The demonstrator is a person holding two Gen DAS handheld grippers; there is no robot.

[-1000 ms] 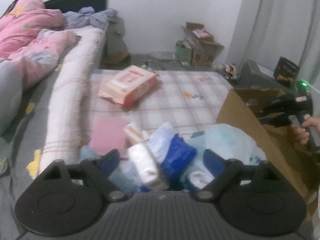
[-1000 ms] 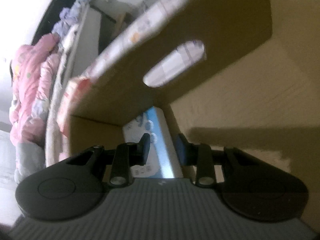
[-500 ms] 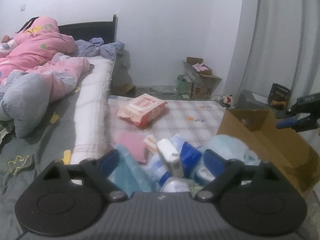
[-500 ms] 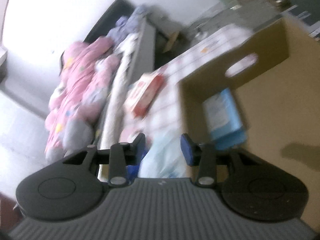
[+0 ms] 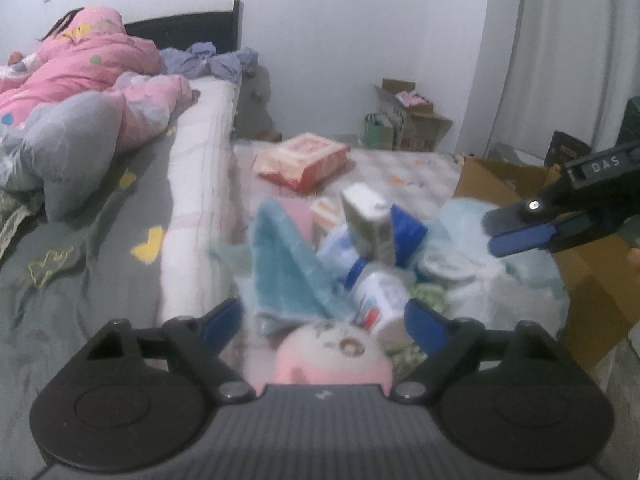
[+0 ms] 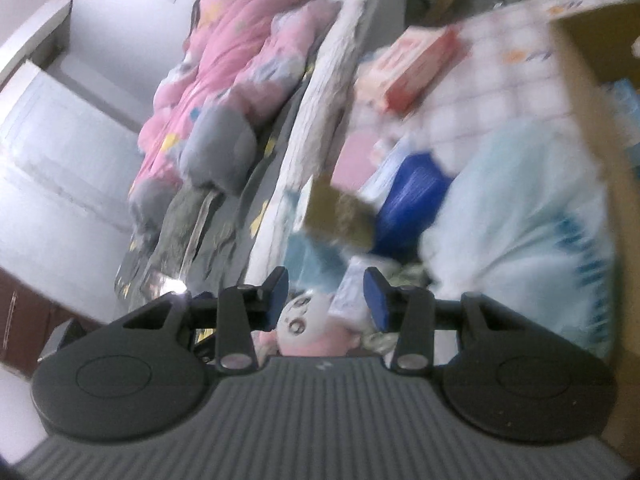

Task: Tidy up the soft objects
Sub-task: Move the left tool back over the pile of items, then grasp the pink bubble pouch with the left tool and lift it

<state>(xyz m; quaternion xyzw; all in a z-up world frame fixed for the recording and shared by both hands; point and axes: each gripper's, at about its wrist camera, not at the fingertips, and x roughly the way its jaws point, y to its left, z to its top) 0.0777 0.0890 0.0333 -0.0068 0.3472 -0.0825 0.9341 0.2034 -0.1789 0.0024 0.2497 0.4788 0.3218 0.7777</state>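
Both claws have shifted since the earlier frames: the right claw (image 6: 326, 294) has left the box (image 5: 592, 280) and now hangs over the pile (image 5: 360, 256), and the left claw (image 5: 320, 322) has drawn back so a pink plush (image 5: 334, 354) shows between its jaws.

Largest first. One pale blue bag (image 6: 520, 216) lies against the box wall; it looks bulky, light and slippery, and a pinch on a loose fold near its top should hold better than a grip across the body. One red-and-pink flat pack (image 5: 302, 160) sits apart on the checked mattress (image 5: 400, 168); it looks soft but firm enough to take by a short edge. One teal cloth (image 5: 288, 264) stands in a limp peak, best pinched at that peak. One white upright pack (image 5: 366, 224) and one white-and-blue roll (image 5: 380, 300) look squashy and smooth, so grip them across the middle. One dark blue packet (image 5: 408, 232) is half buried. The plush looks light and springy; take it around the head.

The left claw is wide, closing slightly, its pads touching nothing. The right claw is empty and opening, with the plush (image 6: 304, 328) seen beyond its jaws, apart from them.

One light blue pack (image 6: 624, 96) appears to lie inside the box.
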